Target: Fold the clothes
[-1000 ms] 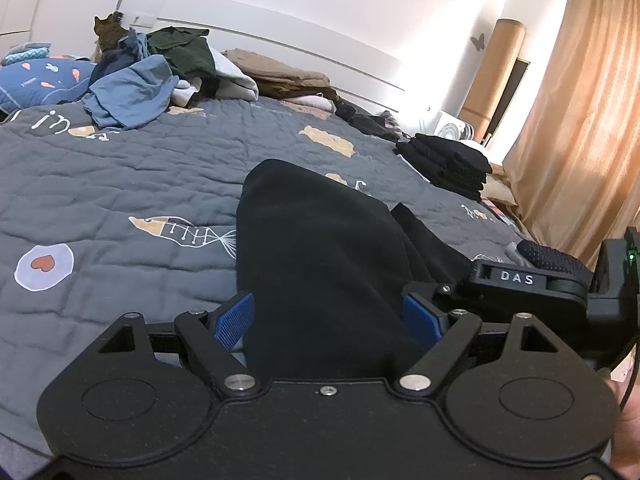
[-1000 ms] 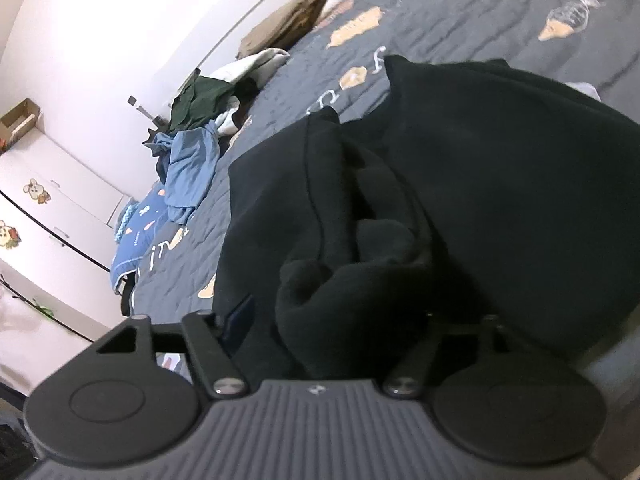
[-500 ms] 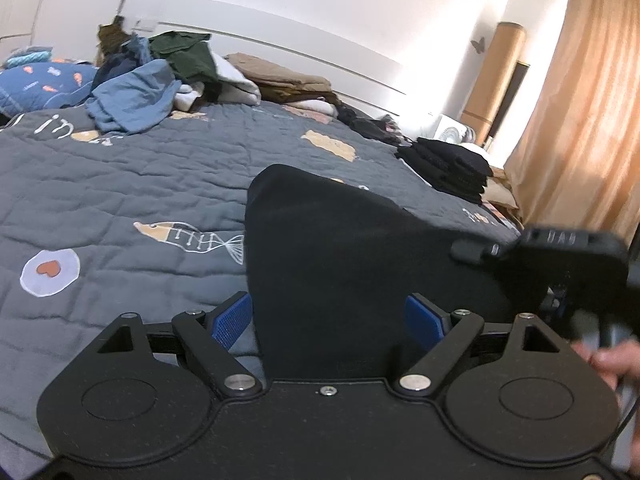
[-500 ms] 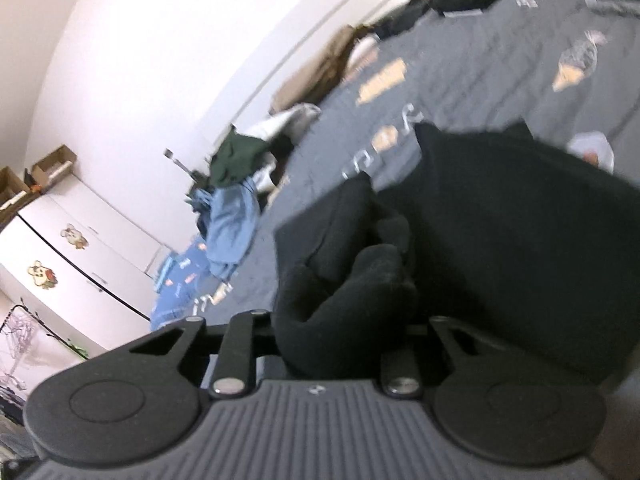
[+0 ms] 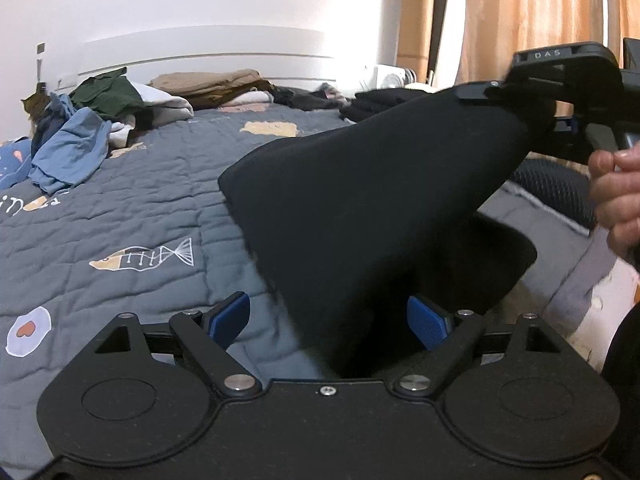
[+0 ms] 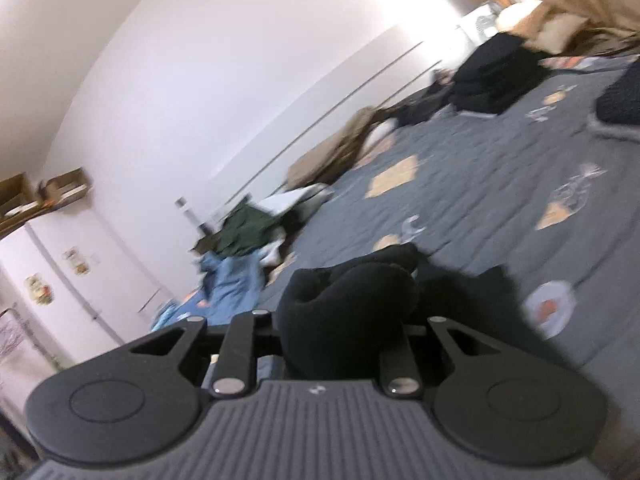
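The black fleece garment [image 5: 360, 200] occupies the centre of the left wrist view. Its upper corner is drawn up toward the upper right of the frame, and its lower part drapes onto the grey quilted bedspread with fish prints [image 5: 120, 208]. The right claw [image 5: 516, 92] is clamped on that raised corner; in the right wrist view the bunched black fabric fills the narrow gap between the fingers of the right claw [image 6: 344, 344]. A hand [image 5: 616, 200] at the right edge of the left wrist view grips the handle of this claw.

The left claw [image 5: 328, 320] stands wide, and its jaws are opening. The lower edge of the garment hangs between the blue pads [image 5: 230, 316], which do not press on it.

Judged step: the garment is being lifted and spread ahead of a fold. The next move calls for the left claw to close on the lower edge, so that both corners are controlled before the cloth is laid flat.

An unfolded pile of blue, green and white clothes [image 5: 92, 128] lies at the upper left, near the white headboard [image 5: 208, 56]. A stack of black clothes [image 5: 384, 100] lies at the upper right of the bed.
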Motion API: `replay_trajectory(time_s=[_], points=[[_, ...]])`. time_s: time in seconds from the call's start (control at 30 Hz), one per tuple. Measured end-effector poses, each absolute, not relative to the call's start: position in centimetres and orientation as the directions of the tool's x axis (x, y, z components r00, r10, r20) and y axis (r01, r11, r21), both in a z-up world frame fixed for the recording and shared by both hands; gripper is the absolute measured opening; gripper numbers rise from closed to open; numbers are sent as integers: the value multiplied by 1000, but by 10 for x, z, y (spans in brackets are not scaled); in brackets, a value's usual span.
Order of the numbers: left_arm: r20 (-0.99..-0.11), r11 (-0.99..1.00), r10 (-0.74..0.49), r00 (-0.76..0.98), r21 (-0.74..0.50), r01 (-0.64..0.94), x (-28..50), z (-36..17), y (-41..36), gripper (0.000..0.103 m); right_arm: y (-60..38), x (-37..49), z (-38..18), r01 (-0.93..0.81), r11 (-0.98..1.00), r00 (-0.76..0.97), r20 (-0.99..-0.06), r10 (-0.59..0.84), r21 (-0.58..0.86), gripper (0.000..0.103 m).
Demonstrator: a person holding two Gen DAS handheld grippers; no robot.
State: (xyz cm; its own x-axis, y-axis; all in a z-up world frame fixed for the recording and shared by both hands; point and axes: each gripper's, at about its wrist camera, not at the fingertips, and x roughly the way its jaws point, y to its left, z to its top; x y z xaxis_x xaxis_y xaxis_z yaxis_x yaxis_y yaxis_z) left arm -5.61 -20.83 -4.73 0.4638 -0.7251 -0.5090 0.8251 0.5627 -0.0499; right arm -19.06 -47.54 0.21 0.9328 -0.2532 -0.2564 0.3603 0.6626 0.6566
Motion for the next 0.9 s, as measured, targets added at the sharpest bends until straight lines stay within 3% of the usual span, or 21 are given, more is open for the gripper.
replay_trajectory(time_s=[0.17, 0.23, 0.3, 0.5, 0.63, 0.7, 0.77, 0.8, 0.9], points=[[-532, 548, -703, 471, 15, 836, -62, -56, -217, 85, -508, -192, -33, 539, 593, 837, -458, -299, 599, 24], [-540, 538, -690, 482, 62, 840, -68, -59, -223, 85, -516, -184, -54, 603, 562, 778, -573, -256, 567, 24], [-532, 523, -679, 506, 133, 842, -76, -62, -230, 85, -518, -180, -68, 623, 549, 751, -622, -221, 557, 25], [-463, 448, -625, 629, 447, 774, -104, -74, -263, 85, -519, -194, -65, 556, 537, 819, -529, -223, 634, 25], [-437, 419, -575, 692, 569, 707, -107, -84, -280, 75, -521, -197, -69, 541, 503, 835, -501, -226, 675, 25], [-440, 378, -574, 691, 606, 700, -110, -86, -283, 64, -521, -197, -66, 540, 510, 837, -493, -237, 670, 24], [-440, 319, -578, 687, 653, 687, -115, -88, -283, 42, -519, -198, -64, 544, 515, 835, -490, -250, 663, 23], [-445, 282, -572, 689, 682, 675, -118, -88, -282, 36, -519, -198, -65, 548, 509, 832, -493, -253, 664, 22], [-444, 205, -548, 709, 750, 629, -123, -90, -272, 32, -520, -199, -69, 558, 483, 826, -506, -247, 675, 21]])
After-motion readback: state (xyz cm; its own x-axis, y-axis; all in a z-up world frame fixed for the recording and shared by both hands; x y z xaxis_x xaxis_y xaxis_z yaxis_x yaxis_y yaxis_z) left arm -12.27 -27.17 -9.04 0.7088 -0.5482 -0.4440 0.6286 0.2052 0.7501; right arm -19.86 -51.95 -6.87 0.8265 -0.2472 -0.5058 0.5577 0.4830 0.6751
